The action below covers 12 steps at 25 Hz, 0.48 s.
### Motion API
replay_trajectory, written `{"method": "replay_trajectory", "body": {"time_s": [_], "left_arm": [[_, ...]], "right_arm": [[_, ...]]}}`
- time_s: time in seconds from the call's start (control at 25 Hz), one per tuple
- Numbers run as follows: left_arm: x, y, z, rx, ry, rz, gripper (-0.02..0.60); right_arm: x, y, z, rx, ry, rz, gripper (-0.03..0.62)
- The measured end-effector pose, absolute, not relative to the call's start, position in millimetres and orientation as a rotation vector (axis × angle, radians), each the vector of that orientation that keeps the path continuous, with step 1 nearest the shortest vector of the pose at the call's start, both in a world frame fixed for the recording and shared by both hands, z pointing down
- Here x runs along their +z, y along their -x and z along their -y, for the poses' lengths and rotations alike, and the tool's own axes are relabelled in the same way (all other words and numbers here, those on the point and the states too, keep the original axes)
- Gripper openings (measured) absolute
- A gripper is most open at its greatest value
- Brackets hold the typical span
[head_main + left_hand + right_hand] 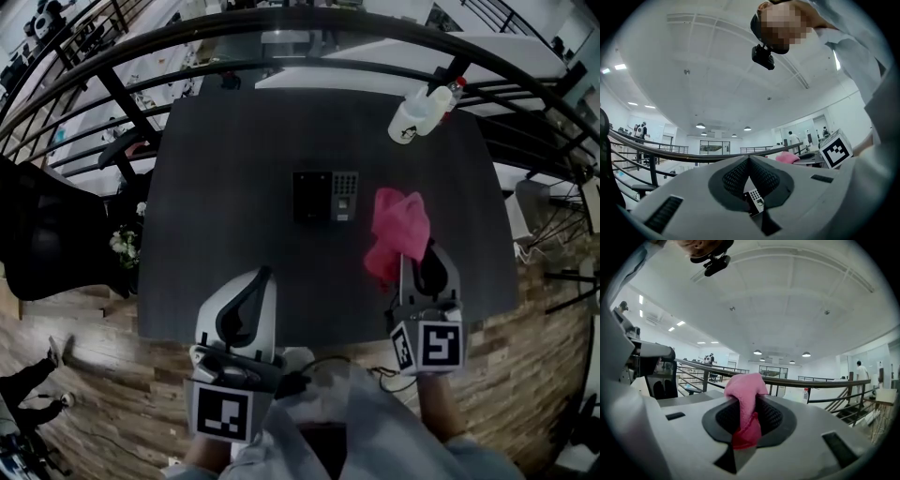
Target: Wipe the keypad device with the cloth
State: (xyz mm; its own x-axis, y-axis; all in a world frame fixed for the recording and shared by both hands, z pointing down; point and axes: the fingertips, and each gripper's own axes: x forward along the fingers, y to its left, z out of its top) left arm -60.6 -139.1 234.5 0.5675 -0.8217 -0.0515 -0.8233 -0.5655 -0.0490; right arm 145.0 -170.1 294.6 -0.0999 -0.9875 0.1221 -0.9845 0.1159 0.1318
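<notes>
The keypad device (324, 197), black on its left half with grey keys on its right, lies flat at the middle of the dark table (225, 169). The pink cloth (397, 231) hangs bunched to its right, and my right gripper (419, 253) is shut on it. In the right gripper view the cloth (746, 390) is pinched between the pads and sticks up past the tips. My left gripper (264, 274) is over the table's near edge, short of the device, shut and holding nothing. Through the gap under its touching tips (749, 158) a bit of the keypad device (756, 200) shows.
A white spray bottle (420, 112) stands at the table's far right. Curved black railings (281, 52) run behind the table. Wooden floor (103, 328) lies around the near edge, with flowers (125, 246) at the left. People stand far off in the hall.
</notes>
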Motion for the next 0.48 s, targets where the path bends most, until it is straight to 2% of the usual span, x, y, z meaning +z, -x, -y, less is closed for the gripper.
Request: {"method": "replay_trajectory", "body": {"time_s": [0.48], "left_arm": [[250.4,73.1,168.7,0.046,2.735,-1.540,0.005]], "right_arm": [[328.1,-151.8,227.9,-0.001,-1.965,2.159,0.071]]}}
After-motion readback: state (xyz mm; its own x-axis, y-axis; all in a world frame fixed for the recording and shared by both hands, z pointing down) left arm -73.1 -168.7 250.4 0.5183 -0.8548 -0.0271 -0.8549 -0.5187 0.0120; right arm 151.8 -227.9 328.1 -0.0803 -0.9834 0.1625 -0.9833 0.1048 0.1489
